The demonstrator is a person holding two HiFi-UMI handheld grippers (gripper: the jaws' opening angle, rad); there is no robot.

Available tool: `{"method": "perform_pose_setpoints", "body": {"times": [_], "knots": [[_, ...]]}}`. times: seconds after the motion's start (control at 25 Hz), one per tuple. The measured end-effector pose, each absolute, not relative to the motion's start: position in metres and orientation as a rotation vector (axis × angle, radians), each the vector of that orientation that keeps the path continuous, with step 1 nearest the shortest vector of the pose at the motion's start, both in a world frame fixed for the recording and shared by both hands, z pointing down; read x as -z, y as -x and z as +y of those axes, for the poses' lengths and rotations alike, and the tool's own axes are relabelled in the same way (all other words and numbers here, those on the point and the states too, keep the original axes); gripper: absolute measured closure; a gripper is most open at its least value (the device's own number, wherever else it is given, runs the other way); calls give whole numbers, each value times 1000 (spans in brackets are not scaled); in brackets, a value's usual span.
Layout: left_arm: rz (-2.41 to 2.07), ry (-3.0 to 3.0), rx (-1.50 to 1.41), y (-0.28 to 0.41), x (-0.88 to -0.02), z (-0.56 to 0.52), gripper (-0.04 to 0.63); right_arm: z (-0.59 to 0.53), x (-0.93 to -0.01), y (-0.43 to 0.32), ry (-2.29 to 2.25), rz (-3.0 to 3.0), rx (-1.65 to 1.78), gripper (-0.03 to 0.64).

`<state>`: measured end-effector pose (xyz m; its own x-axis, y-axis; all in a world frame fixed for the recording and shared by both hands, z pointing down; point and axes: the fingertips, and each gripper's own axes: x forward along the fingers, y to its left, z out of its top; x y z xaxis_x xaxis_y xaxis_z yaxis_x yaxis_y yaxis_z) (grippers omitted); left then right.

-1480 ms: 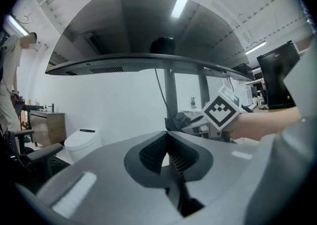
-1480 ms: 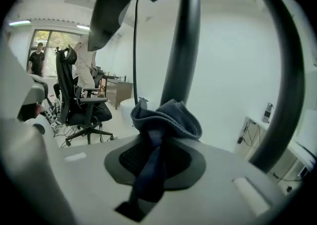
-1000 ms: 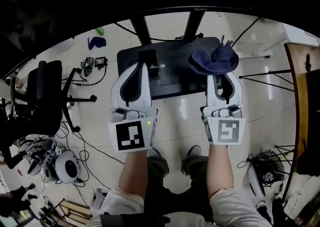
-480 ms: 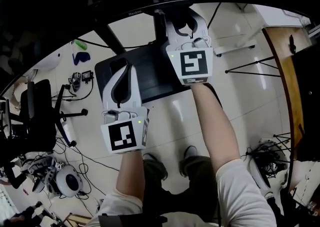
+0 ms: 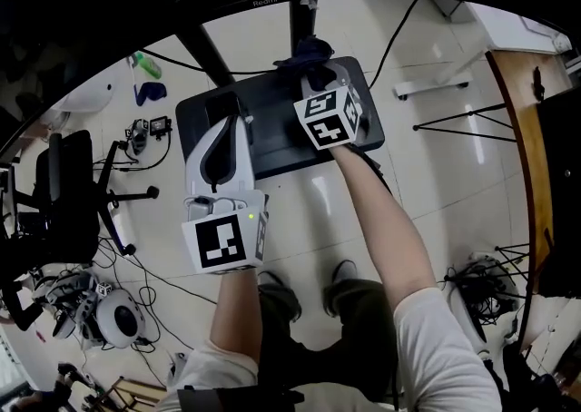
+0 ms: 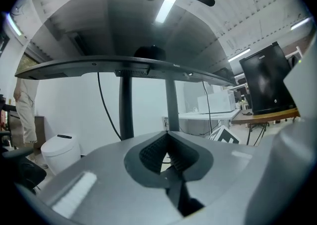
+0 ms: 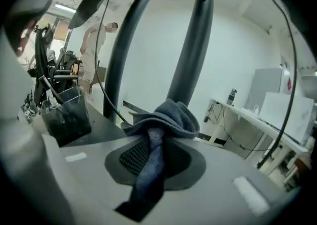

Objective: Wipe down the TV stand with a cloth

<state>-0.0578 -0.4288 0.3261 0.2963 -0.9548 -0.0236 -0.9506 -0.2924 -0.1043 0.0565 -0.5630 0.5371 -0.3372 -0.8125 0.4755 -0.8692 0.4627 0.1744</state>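
The TV stand's black base plate (image 5: 272, 145) lies on the pale floor under the screen's edge, with two dark poles (image 5: 302, 24) rising from it. My right gripper (image 5: 313, 74) is shut on a dark blue cloth (image 5: 309, 49), tilted down at the back of the plate beside the pole. In the right gripper view the cloth (image 7: 171, 114) bunches past the right gripper (image 7: 157, 130), just over the plate (image 7: 101, 129). My left gripper (image 5: 236, 122) hovers over the plate's left part, held level; in its own view the left gripper (image 6: 167, 134) is shut and holds nothing.
A small dark clear box (image 7: 67, 115) stands on the plate to the left of the cloth. An office chair (image 5: 68, 183), cables and small gear lie on the floor at left. A wooden table edge (image 5: 526, 156) and thin tripod legs (image 5: 463, 120) are at right.
My right gripper carried the cloth forward past the left one, then dropped it to the back of the base plate by the pole. The left gripper shifted only slightly.
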Motion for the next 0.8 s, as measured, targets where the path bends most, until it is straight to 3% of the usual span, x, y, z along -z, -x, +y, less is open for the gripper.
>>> {"method": "perform_pose_setpoints", "body": {"times": [0.12,0.28,0.4,0.52,0.68,0.8], "knots": [[1828,2439,59,72,-328,-427,512,-550,-511,-58,-1459,-2286,-142,545],[1838,2396,61,111,-330,-406,501,-440,-422,-41,-1631,-2434,-110,545],[1879,2350,89,161,-337,-390,494,-349,-396,8,-1574,-2511,10,545],[1947,2265,-4,215,-338,-378,494,-301,-428,83,-1422,-2481,-155,545],[2014,2199,-13,284,-350,-362,488,-312,-462,175,-1364,-2518,-311,545],[2063,2245,278,322,-372,-347,488,-364,-455,220,-1401,-2524,-285,546]]}}
